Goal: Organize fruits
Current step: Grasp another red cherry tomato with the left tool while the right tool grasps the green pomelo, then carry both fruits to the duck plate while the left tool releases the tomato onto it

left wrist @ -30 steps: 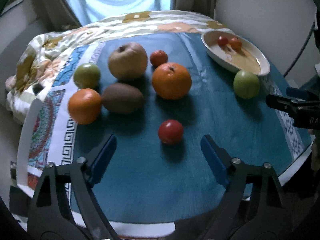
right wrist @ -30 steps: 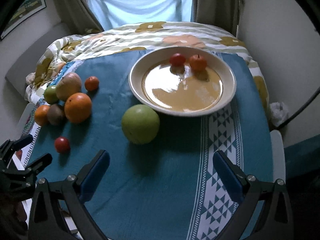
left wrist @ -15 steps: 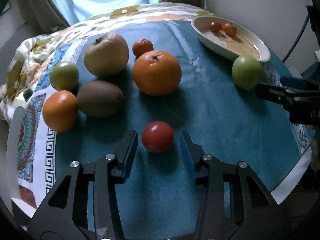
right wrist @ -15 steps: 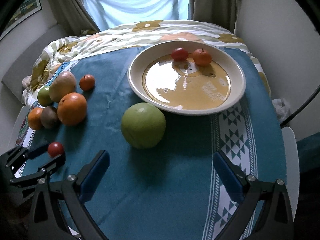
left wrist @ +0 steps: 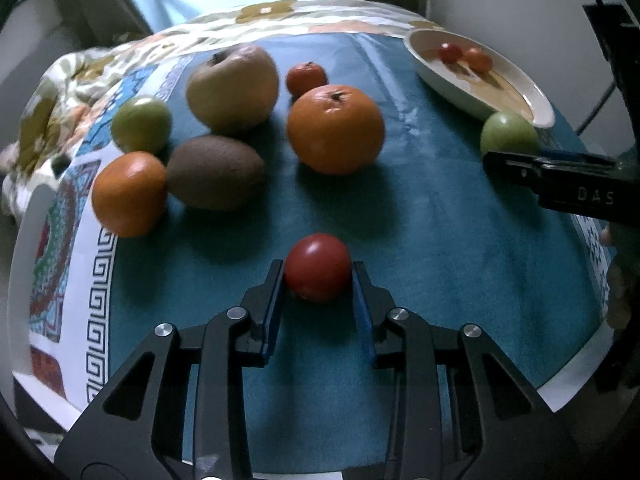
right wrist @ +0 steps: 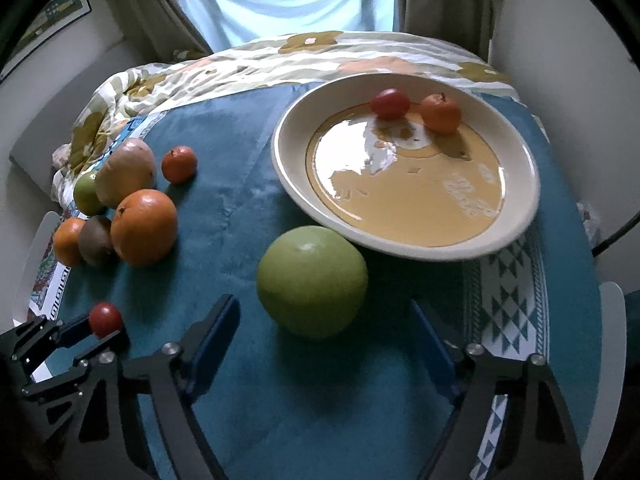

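My left gripper (left wrist: pixel 318 280) is shut on a small red tomato (left wrist: pixel 318 267) that rests on the blue cloth; it also shows in the right wrist view (right wrist: pixel 105 319). My right gripper (right wrist: pixel 324 320) is open, with a large green apple (right wrist: pixel 312 282) just ahead between its fingers, untouched. The cream plate (right wrist: pixel 520 216) behind the apple holds a red tomato (right wrist: pixel 389 103) and a small orange fruit (right wrist: pixel 440 113). A big orange (left wrist: pixel 335 129), a pale apple (left wrist: pixel 233 87), a kiwi (left wrist: pixel 215 172), a small tangerine (left wrist: pixel 306 78), another orange (left wrist: pixel 129 194) and a small green fruit (left wrist: pixel 141 124) lie at the left.
The round table (right wrist: pixel 240 420) has a blue cloth with patterned borders. A flowered blanket (right wrist: pixel 304 56) is bunched at the far edge. Curtains and a window stand behind, and a wall lies to the right.
My left gripper moved forward and closed its jaws from wide open onto the small red tomato. My right gripper moved closer to the green apple and stayed open.
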The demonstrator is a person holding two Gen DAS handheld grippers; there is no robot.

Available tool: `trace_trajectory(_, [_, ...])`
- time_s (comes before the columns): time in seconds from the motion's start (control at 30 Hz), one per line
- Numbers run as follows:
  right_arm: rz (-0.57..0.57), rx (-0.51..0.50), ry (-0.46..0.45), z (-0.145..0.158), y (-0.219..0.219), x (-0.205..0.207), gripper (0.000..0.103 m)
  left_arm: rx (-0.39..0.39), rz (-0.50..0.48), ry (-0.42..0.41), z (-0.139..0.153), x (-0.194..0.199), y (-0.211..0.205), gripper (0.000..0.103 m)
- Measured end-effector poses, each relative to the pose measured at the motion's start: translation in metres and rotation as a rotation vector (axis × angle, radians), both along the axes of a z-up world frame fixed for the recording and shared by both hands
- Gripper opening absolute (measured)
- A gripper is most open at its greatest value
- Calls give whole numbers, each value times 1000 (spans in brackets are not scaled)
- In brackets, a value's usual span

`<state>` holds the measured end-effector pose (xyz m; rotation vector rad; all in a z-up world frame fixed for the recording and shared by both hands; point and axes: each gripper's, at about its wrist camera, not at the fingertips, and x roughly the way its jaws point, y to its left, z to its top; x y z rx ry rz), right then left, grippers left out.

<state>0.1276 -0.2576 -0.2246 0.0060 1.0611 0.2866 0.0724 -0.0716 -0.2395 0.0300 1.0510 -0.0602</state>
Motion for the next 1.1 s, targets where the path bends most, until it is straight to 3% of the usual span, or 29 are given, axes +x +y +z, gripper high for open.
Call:
trace_trajectory(0.33, [16,3,29,-2,5,7,73,6,76,0,2,-4,11,36])
trace_trajectory(0.5, [35,-19,40,-4,9,13,49,4,106,-6,5,-6,14,36])
trace_trajectory(0.87, [99,19,38,12,12,2,49,10,149,-36,31,-12,10,36])
trace_trajectory(1.1, [129,50,3,43,3,-6,49,15,171,-90,73,-15,1,36])
